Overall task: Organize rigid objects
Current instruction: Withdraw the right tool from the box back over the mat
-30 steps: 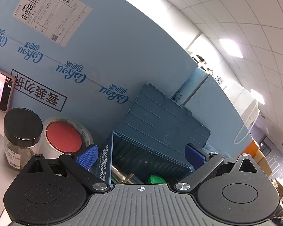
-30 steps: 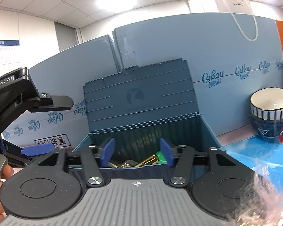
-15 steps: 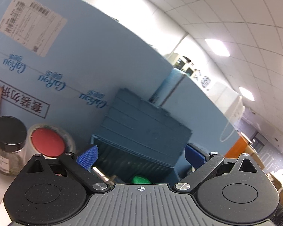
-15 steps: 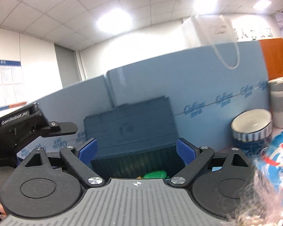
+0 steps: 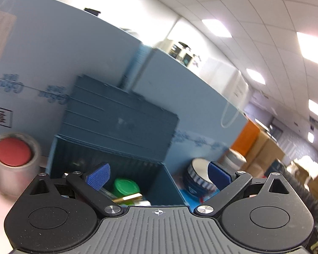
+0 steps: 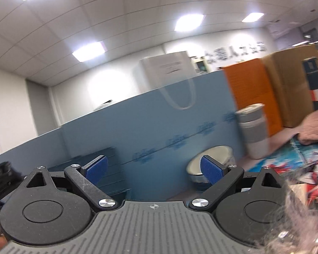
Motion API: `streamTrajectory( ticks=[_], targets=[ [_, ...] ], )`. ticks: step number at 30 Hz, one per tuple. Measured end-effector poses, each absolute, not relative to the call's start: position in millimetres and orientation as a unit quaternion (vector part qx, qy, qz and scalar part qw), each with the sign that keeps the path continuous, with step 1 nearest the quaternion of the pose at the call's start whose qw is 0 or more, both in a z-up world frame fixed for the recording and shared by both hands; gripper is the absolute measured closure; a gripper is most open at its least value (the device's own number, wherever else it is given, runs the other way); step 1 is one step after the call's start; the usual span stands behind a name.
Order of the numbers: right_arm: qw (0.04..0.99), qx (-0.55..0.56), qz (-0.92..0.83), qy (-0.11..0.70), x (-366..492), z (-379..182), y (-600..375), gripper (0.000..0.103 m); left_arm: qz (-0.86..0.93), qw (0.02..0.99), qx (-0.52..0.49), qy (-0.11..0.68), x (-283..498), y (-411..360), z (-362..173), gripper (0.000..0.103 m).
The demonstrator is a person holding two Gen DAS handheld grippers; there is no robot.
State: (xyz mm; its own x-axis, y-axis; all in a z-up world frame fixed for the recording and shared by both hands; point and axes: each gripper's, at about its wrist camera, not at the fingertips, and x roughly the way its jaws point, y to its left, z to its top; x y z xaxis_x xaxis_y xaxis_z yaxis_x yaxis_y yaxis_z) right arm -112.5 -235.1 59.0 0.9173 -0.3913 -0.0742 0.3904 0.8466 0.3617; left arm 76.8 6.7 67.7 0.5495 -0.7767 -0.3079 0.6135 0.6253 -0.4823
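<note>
While both grippers stand empty, the items run left to right as follows. Tape roll (image 5: 13, 156), far left beside the box: red core, pale wrap, blurred; likely light and stiff, best pinched across the rim. Storage box (image 5: 108, 148), dark blue, lid raised against the blue board (image 5: 53, 63); inside, near the front, a green cap (image 5: 126, 187) and a brass-coloured piece (image 5: 130, 197), both hard and probably slippery, to be taken across the narrow side. Left gripper (image 5: 159, 174): fingers wide, nothing between. Stacked bowls (image 6: 212, 167), right of the box: white inside, patterned blue outside; breakable, best gripped over the rim. Right gripper (image 6: 153, 169): jaws have just been opening, now wide, nothing between. Tumbler (image 6: 254, 133), far right: grey, smooth, upright; grip mid-body.
</note>
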Motion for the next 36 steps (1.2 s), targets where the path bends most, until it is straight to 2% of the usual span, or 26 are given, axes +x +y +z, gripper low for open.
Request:
streamTrajectory(
  ticks=[12,20,29,33,36],
  targets=[
    [0.921,0.242,-0.305,0.001,-171,27,-308,0.008,-0.509,0.825,-0.084,0.231,20,-67,69,0.003],
    [0.902,0.26,-0.344,-0.009,-203,11,-337,0.007,-0.55,0.792,-0.037,0.262,0,-132,53,0.003],
    [0.892,0.283,-0.353,0.02,-209,-7,-367,0.007,-0.586,0.78,0.087,0.201,-35,-183,14,0.004],
    [0.886,0.301,-0.353,0.017,-209,-15,-375,0.007,-0.582,0.77,0.119,0.234,-38,-205,0,0.004],
    [0.877,0.318,-0.36,0.013,-212,-21,-380,0.007,-0.58,0.755,0.095,0.291,-31,-223,-8,0.004]
  ],
)
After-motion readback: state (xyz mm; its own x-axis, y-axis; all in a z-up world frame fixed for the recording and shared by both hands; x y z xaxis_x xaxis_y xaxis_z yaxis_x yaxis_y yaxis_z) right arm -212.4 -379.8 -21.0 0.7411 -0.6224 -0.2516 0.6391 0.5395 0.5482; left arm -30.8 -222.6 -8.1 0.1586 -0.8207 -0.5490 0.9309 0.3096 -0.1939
